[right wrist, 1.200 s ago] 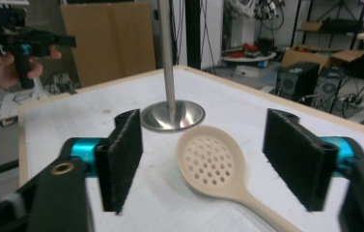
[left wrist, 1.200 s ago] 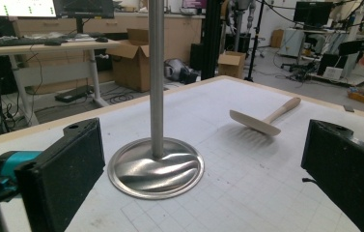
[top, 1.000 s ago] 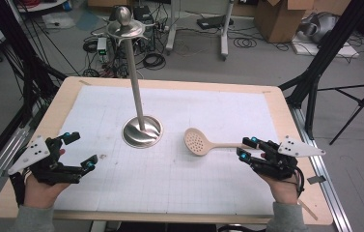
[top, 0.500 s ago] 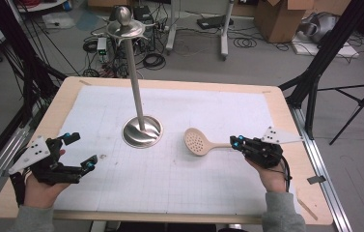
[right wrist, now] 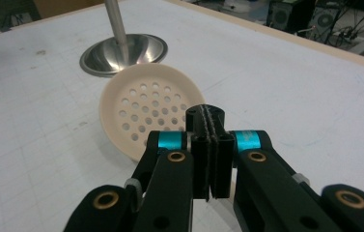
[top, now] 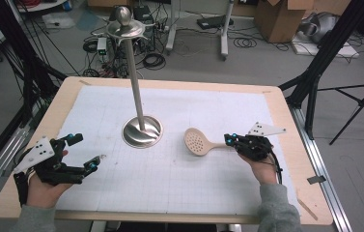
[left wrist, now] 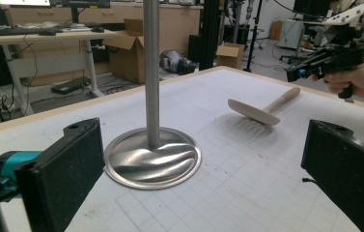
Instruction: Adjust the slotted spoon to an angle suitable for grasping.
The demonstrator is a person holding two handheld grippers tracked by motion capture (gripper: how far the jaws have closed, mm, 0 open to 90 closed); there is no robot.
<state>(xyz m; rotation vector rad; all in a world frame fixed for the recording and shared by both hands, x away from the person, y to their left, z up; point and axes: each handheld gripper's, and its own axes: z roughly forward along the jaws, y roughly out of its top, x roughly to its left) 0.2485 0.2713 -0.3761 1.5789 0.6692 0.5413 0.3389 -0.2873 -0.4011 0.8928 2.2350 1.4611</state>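
A cream slotted spoon point(top: 196, 141) lies on the white mat right of a steel stand point(top: 142, 131) that has a round base and a tall pole. My right gripper point(top: 228, 140) is at the end of the spoon's handle, shut. In the right gripper view its pads point(right wrist: 205, 116) meet with nothing showing between them; the handle is hidden under them and the spoon's bowl point(right wrist: 146, 104) lies just ahead. My left gripper point(top: 85, 151) rests open at the near left. Its jaws frame the stand's base point(left wrist: 153, 157), well short of it.
The mat covers a wooden table point(top: 286, 113) with a raised edge. Beyond the far edge are cables, stands and cardboard boxes point(top: 278, 17) on the floor. Black frame posts stand at both sides of the table.
My right gripper has moved left and down to the spoon's handle end, and its jaws have gone from open to shut. The left gripper and the spoon have stayed put.
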